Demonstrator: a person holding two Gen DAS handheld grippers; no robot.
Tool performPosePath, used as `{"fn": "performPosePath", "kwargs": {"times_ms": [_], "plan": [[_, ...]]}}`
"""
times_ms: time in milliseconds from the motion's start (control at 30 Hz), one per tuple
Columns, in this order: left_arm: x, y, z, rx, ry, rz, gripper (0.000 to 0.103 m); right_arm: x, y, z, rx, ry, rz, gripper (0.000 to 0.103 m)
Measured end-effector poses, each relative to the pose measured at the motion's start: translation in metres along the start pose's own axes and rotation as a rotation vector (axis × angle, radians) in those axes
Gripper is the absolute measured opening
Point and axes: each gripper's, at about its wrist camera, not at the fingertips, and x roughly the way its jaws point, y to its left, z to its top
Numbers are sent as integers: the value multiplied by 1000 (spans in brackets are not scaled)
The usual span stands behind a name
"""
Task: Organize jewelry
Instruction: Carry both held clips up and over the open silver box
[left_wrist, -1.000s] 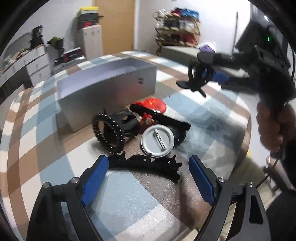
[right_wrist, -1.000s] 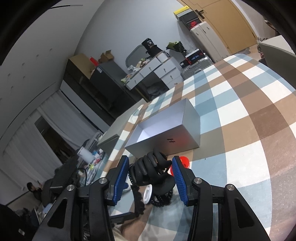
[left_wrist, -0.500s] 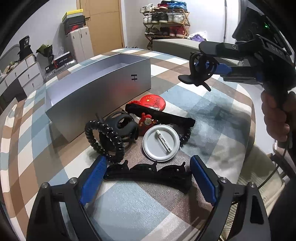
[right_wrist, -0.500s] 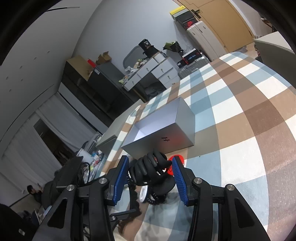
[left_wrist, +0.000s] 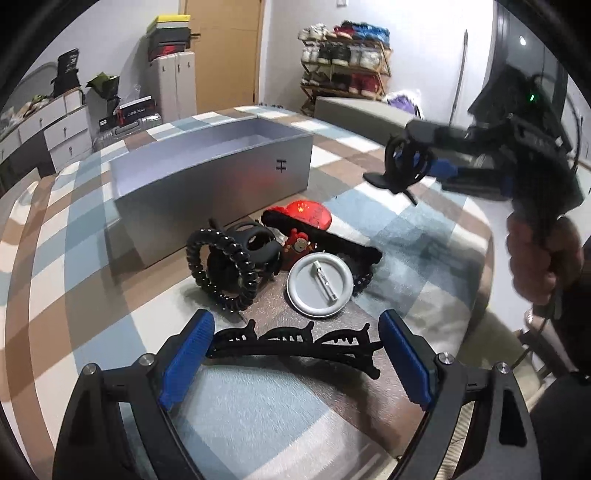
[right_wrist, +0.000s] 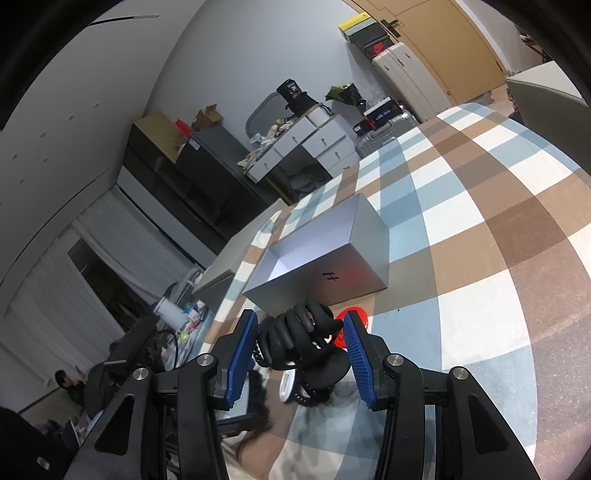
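A long black toothed hair clip (left_wrist: 295, 345) lies flat on the checked tablecloth between the blue pads of my left gripper (left_wrist: 295, 328). The jaws stand wide; the clip's left end is right at the left pad, and I see no squeeze. Beyond it lies a pile: a black spiral hair tie (left_wrist: 218, 269), a black claw clip (left_wrist: 255, 243), a white round badge (left_wrist: 319, 284), a small red figure pin (left_wrist: 299, 245) and a red badge (left_wrist: 310, 212). My right gripper (right_wrist: 299, 321) is shut on another black claw clip (right_wrist: 295, 332), held in the air right of the open silver box (left_wrist: 207, 177).
The silver box (right_wrist: 321, 266) stands behind the pile with its top open. The table edge (left_wrist: 487, 258) curves away at the right, near the hand (left_wrist: 539, 258) that holds the right gripper. Drawers, suitcases and a shoe rack stand beyond the table.
My left gripper has closed in on the long black clip, which now sits level with its pads. The right gripper and its claw clip have hardly moved.
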Motion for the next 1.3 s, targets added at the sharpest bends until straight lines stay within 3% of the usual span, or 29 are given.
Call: {"fn": "performPosePath", "kwargs": {"times_ms": [567,1000,1300], "plan": [[-48,7,34,-82,-258,56,88,-4,25,21,-59,-42,59,47],[-19,45,93,-85,-251,57,88,44,42,86,-139,-42,78,47],[22,75,107,-164,-145,76,88,89,22,110,-107,19,77,47]]}}
